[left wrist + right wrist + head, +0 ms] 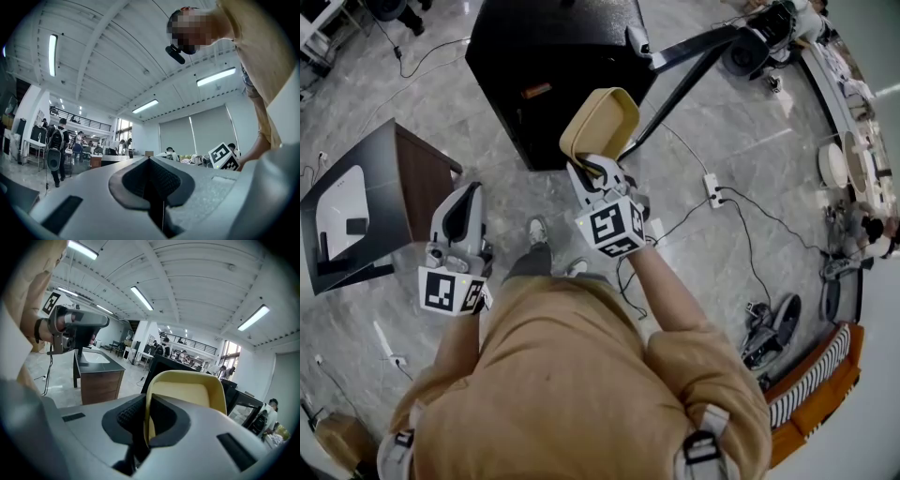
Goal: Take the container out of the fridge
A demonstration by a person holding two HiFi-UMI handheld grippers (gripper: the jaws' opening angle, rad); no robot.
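1. Right tongs (146,420): pinching the near rim of the container (187,390), one pad inside the wall and one outside.
2. Container: tan, shallow, rounded corners, looks empty. It is held up in the air and tilted, with its open side facing the right gripper view.
3. In the head view the container overlaps the front corner of the fridge (553,66). It appears clear of the fridge and touches only the tongs.
4. Fridge: black box on the grey floor (750,141). I can't tell from above whether the door is open.
5. Left tongs (151,183): pressed together with nothing between them. They are held to the left of the right gripper, well apart from the container.
6. A dark-topped cabinet (356,216) with a white inset stands left of the fridge.
7. Cables and a power strip (711,185) lie on the floor to the right.
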